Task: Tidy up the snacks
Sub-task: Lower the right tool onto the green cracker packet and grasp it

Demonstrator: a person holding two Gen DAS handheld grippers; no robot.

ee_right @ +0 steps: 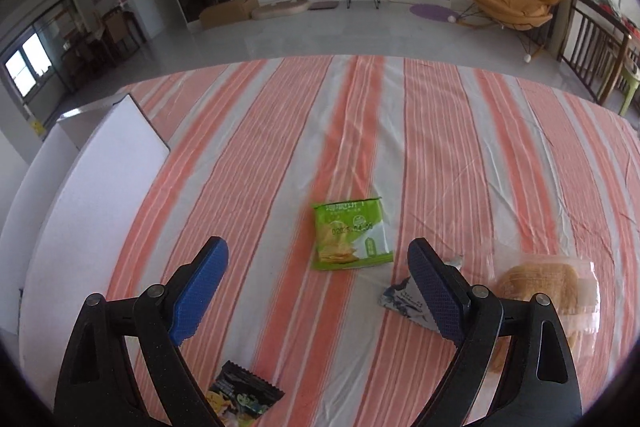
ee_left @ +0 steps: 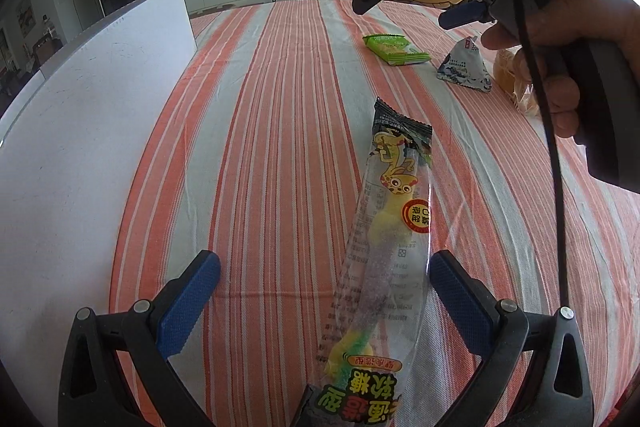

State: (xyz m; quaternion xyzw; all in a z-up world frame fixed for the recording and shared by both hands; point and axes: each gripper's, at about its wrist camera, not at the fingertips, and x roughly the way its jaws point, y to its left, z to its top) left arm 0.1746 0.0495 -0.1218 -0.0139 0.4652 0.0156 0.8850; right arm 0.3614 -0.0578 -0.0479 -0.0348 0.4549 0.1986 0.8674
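Observation:
A long clear gummy candy packet (ee_left: pixel 384 227) with a black end lies on the striped tablecloth (ee_left: pixel 260 147). It runs lengthwise between the fingers of my left gripper (ee_left: pixel 325 259), which is open, and sits closer to the right finger. My right gripper (ee_left: pixel 408 7), held by a hand (ee_left: pixel 560 67), hovers open above the far right of the table. In the right wrist view the right gripper (ee_right: pixel 318 247) is open above the cloth. A green chip packet (ee_right: pixel 352 235) lies just beyond it, and the candy packet's black end (ee_right: pixel 244 395) shows at the bottom.
A white box (ee_left: pixel 100 107) stands along the left side of the table. A white-and-blue triangular packet (ee_right: pixel 404 301) and a bagged bread (ee_right: pixel 540 283) lie by the right finger. Beyond the table's far edge are a TV cabinet and an orange chair (ee_right: pixel 516 3).

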